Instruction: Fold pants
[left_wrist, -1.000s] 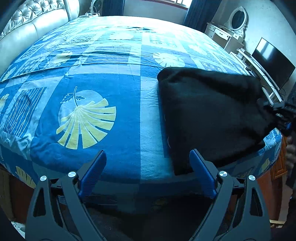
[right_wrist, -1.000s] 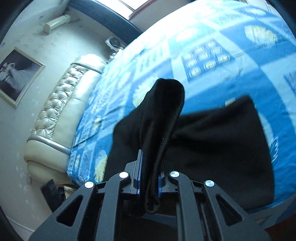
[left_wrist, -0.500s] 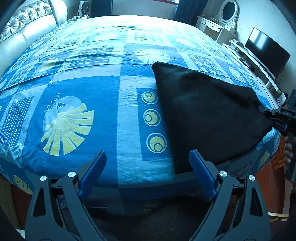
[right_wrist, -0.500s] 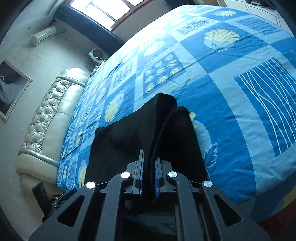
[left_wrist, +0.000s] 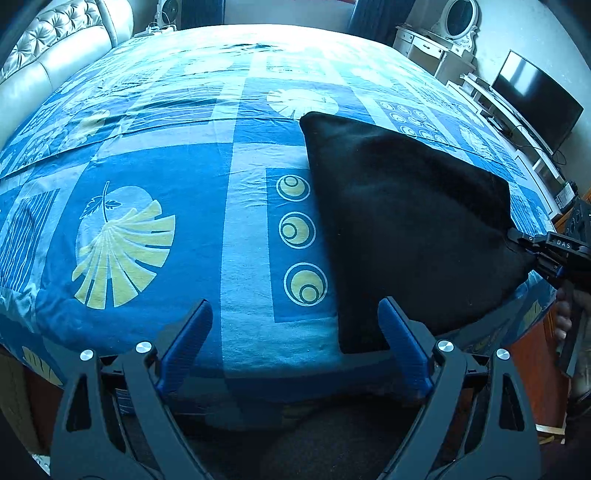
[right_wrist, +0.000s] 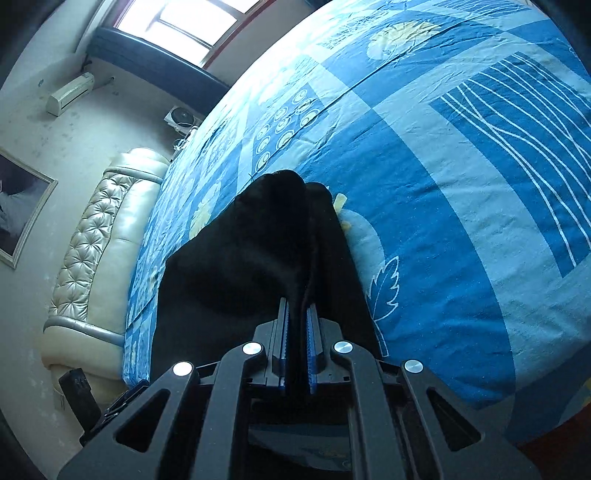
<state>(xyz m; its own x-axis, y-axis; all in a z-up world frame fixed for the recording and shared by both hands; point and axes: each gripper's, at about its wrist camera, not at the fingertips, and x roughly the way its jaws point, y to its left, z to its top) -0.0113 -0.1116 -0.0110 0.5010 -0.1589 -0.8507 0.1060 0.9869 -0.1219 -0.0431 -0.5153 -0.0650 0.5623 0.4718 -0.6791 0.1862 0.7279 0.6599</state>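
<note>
Black pants (left_wrist: 402, 221) lie folded on the blue patterned bed, at the right of the left wrist view. My right gripper (right_wrist: 296, 325) is shut on one edge of the pants (right_wrist: 258, 251) and holds it pulled taut toward the bed's edge; it also shows in the left wrist view (left_wrist: 517, 240). My left gripper (left_wrist: 295, 343) is open and empty at the near edge of the bed, its right finger (left_wrist: 402, 343) just by the pants' near corner.
The bed (left_wrist: 147, 166) has a padded cream headboard (left_wrist: 55, 59) at the left. A TV (left_wrist: 535, 103) and a white dresser (left_wrist: 436, 40) stand along the right wall. A window (right_wrist: 192, 18) and an air conditioner (right_wrist: 70, 92) show in the right wrist view.
The right gripper has pulled the pants rightward and lowered the lifted edge toward the bed. Three circle motifs on the cover are now uncovered. The left gripper stays open at the bed's edge.
</note>
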